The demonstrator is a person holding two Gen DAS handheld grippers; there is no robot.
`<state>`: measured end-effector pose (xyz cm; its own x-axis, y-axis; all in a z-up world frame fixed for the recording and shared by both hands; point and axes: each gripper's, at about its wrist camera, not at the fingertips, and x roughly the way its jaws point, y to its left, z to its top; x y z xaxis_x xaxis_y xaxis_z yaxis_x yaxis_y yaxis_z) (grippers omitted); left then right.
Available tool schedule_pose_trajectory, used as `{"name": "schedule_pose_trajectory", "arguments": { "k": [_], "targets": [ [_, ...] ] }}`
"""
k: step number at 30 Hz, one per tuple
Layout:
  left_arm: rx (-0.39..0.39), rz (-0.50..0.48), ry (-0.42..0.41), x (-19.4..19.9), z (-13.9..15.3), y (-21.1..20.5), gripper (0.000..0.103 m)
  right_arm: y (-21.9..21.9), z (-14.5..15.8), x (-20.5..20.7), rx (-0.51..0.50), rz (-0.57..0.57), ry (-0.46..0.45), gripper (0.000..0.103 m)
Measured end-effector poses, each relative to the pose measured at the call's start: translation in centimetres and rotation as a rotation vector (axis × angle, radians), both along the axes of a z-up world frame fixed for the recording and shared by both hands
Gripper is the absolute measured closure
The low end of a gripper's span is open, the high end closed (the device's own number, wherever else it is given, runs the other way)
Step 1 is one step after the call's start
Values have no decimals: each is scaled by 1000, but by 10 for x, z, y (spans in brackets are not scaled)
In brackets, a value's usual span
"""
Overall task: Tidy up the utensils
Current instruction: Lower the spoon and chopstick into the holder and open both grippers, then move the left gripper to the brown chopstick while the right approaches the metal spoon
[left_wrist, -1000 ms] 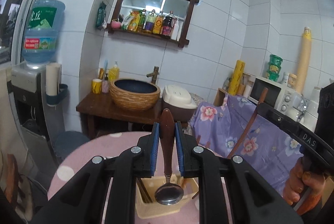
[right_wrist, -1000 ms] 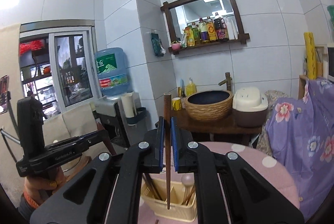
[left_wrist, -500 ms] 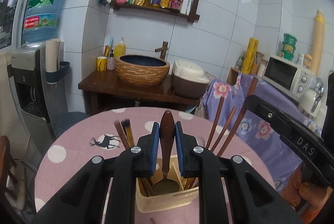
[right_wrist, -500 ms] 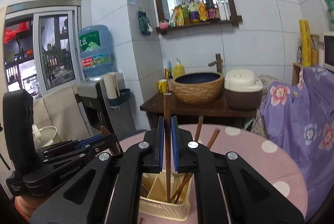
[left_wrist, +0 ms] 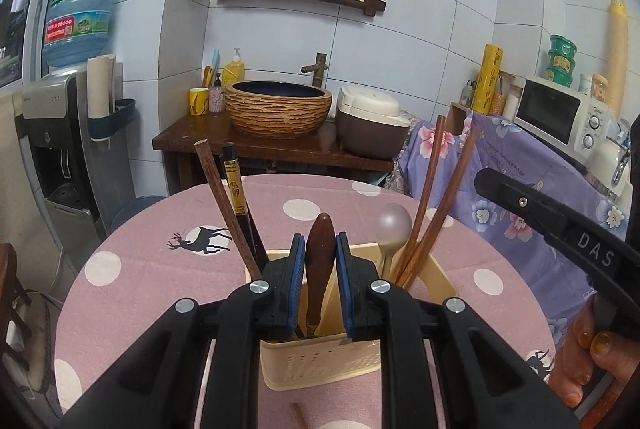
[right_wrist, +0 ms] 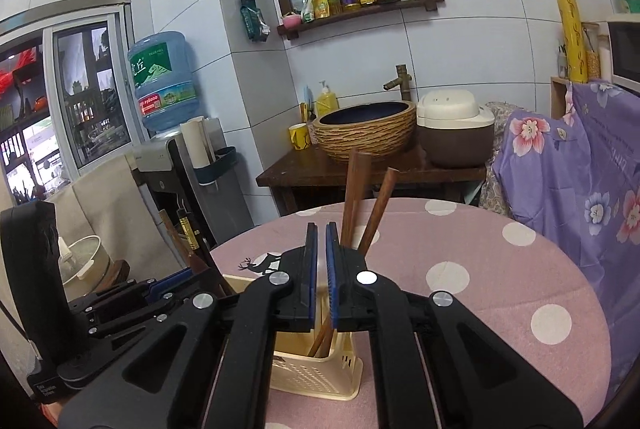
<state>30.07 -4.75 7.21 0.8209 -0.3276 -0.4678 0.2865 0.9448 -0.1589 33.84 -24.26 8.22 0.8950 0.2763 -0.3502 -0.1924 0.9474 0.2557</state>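
We find the task well advanced but not complete. The cream perforated plastic utensil caddy (left_wrist: 320, 365) stands on the round surface covered in pink cloth with white dots (left_wrist: 160, 269), and most of the items are already upright in it. At its left lean a brown wooden chopstick (left_wrist: 218, 197) and a black chopstick with a gold band (left_wrist: 236, 189). At its right are two reddish-brown wooden chopsticks (left_wrist: 428, 197) and a grey metal spoon with its bowl upward (left_wrist: 394, 221). The left tool (left_wrist: 319, 241) is clamped on the dark brown wooden handle of a spoon (left_wrist: 320, 269), which points down into the caddy's middle section. Its lower end is hidden by the tool body, so we cannot confirm that it has reached the bottom. We judge this item placed but not yet released. The right tool (right_wrist: 319, 241) hovers over the caddy's right section with its jaws drawn together. We see nothing in the narrow slit between its pads; two chopsticks rise just behind its right pad, and we cannot tell whether either is pinched lower down. Outstanding items: release of the spoon, and one brown stick end (left_wrist: 300, 417) lying on the surface in front of the caddy, apparently a chopstick still to be collected.
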Motion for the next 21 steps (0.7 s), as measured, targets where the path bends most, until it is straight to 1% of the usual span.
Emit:
{"name": "schedule_pose_trajectory", "arguments": {
  "k": [2,3,4,5,6,7,8,9,10,14,17,21],
  "targets": [
    [-10,3,-5,-4,2,3,82,-1,-2,-4,-1,-6,2,97],
    [-11,6,-11,-7,3,4,74,-1,-3,-8,-6,-7,1,97],
    [-15,9,-24,-13,4,6,61,-1,-4,-13,-14,-9,0,97],
    [-20,14,-37,-21,6,9,55,0,-4,-16,-21,-12,0,94],
    [-22,21,-49,-27,6,11,48,0,-6,-21,-25,-14,-1,86],
    [-19,27,-57,-33,6,12,46,-1,-8,-28,-25,-17,0,80],
    [-9,32,-60,-40,5,15,45,-1,-11,-34,-26,-22,5,66],
    [0,39,-58,-46,2,17,43,-1,-15,-39,-32,-28,20,59],
    [5,47,-52,-51,-2,19,41,0,-20,-44,-40,-32,39,59],
    [24,94,6,-66,-26,35,41,11,-54,-60,-91,-36,166,59],
    [28,151,53,-76,-46,52,41,23,-85,-73,-113,-17,261,59],
    [20,201,111,-89,-67,71,41,44,-123,-92,-138,25,352,59]
  ]
}}
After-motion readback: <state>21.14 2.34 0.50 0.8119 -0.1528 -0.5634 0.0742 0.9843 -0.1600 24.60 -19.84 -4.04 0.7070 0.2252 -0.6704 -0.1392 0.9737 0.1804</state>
